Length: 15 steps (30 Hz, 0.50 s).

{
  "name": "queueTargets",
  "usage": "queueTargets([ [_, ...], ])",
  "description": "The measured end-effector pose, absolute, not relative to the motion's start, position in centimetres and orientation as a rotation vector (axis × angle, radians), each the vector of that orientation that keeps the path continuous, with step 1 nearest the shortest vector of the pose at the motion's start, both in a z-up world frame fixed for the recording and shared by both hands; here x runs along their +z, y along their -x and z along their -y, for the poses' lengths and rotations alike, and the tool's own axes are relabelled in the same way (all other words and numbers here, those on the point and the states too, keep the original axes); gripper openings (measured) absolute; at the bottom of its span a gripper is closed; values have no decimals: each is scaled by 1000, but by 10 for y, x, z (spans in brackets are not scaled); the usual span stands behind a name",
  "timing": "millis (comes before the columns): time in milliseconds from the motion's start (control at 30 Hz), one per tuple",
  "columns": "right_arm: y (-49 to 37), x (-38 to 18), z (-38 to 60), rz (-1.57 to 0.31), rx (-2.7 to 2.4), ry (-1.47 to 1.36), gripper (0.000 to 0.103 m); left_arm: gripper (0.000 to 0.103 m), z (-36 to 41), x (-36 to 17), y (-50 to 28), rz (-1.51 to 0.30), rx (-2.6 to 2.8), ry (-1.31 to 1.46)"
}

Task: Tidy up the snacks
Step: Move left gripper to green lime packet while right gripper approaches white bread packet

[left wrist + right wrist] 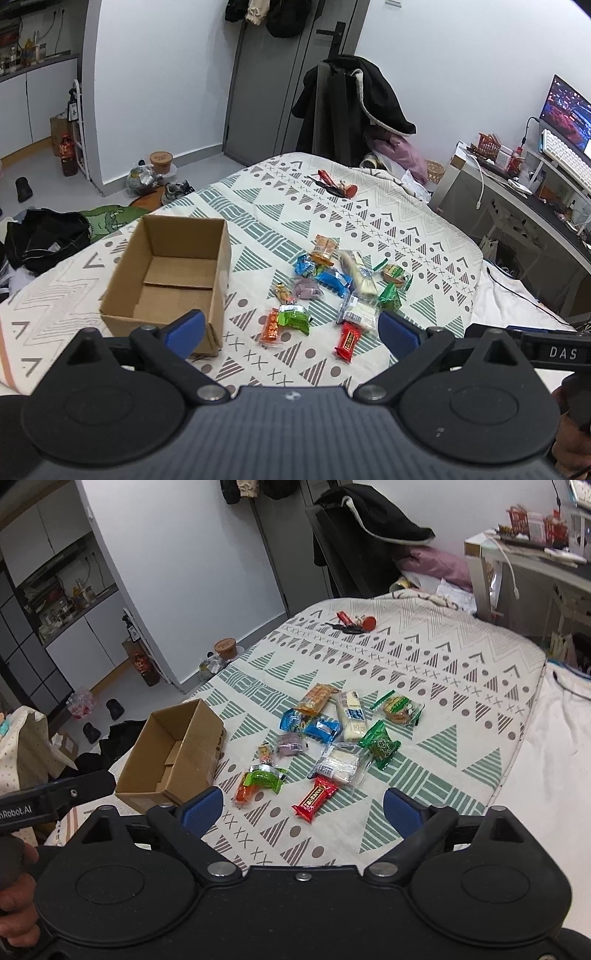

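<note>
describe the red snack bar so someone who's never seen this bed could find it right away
Start at the open cardboard box on the patterned bedspread, then look to the pile of wrapped snacks to its right. The red snack bar lies at the pile's near edge, closest to the right gripper. It is the only red wrapper there, with gold printing, just in front of a clear packet of white cake.

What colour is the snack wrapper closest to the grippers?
Red snack wrapper with dark and gold print, clearest in the right wrist view.
</note>
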State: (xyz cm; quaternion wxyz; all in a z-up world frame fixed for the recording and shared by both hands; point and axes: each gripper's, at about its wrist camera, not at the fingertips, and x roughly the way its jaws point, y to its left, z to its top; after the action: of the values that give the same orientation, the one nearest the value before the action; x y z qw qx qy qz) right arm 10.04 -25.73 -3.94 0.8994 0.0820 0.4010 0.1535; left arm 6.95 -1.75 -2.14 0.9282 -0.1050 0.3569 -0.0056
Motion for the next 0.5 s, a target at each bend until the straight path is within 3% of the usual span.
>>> queueTargets([
  [267,-129,-67,262,-876,331,-236,86,95,27,-40,-96,-741,-28,208],
  [500,-157,-92,265,-914,350,-293,73,80,31,-60,-122,-776,-32,221],
])
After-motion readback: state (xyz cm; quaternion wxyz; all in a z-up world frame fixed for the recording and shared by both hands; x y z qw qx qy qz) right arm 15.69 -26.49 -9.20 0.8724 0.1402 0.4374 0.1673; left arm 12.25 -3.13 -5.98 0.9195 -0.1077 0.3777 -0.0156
